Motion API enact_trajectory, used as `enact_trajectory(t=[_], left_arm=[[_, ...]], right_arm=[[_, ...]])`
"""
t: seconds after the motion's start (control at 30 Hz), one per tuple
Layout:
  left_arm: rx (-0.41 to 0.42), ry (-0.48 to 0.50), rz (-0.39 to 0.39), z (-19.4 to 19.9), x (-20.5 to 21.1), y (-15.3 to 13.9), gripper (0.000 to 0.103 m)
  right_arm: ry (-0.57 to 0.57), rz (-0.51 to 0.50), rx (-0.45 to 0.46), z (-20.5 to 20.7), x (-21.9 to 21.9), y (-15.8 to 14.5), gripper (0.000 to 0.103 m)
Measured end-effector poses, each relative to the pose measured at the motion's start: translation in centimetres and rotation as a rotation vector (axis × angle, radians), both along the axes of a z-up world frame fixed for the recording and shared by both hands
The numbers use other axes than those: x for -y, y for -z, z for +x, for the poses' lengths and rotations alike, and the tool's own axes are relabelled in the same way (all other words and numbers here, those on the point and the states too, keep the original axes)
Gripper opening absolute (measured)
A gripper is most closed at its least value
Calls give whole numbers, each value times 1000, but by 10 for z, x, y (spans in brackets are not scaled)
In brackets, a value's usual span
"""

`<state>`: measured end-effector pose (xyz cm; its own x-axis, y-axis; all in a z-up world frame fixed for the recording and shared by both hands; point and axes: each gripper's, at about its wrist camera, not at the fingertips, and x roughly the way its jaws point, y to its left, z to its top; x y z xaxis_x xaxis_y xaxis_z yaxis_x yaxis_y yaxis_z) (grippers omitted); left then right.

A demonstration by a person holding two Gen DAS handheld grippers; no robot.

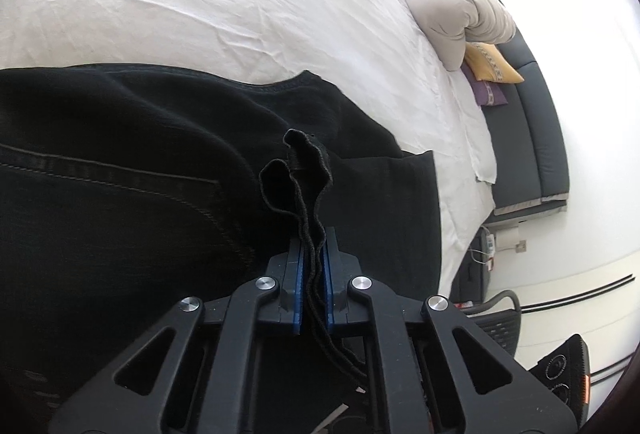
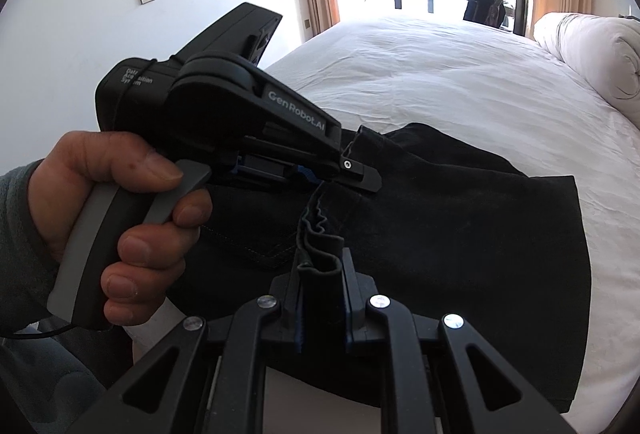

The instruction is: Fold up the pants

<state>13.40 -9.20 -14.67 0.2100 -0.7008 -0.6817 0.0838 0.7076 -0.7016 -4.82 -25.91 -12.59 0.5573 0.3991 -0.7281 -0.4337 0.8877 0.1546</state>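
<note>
1. Black pants (image 2: 460, 234) lie spread on the white bed (image 2: 460, 81), partly doubled over; a bunched hem edge rises off the fabric.
2. Left gripper (image 1: 314, 254) is clamped tight on that bunched edge, cloth standing up between its blue pads (image 1: 298, 274).
3. Right gripper (image 2: 322, 282) is closed on a neighbouring fold of the same edge.
4. Left hand (image 2: 116, 201) wraps the grey handle, finger on the trigger, the tool angled down toward the pants.
5. Rolled duvet (image 1: 452, 9) sits at the bed's far edge.
</note>
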Motion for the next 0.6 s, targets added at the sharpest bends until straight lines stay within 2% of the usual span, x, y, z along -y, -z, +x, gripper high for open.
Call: enact_trajectory(t=[0.17, 0.27, 0.4, 0.47, 0.6], left_arm=[[-7, -10, 28, -4, -6, 8, 6], [9, 1, 71, -5, -6, 11, 7], [16, 11, 96, -6, -6, 17, 8], [31, 17, 122, -8, -7, 11, 12], [105, 16, 243, -12, -14, -12, 24]], right_arm=[[-27, -5, -6, 5, -8, 6, 16], [-31, -5, -23, 13, -9, 13, 16], [-36, 3, -117, 28, -11, 33, 34], [-25, 56, -165, 30, -2, 33, 36], [2, 177, -127, 31, 38, 6, 44]])
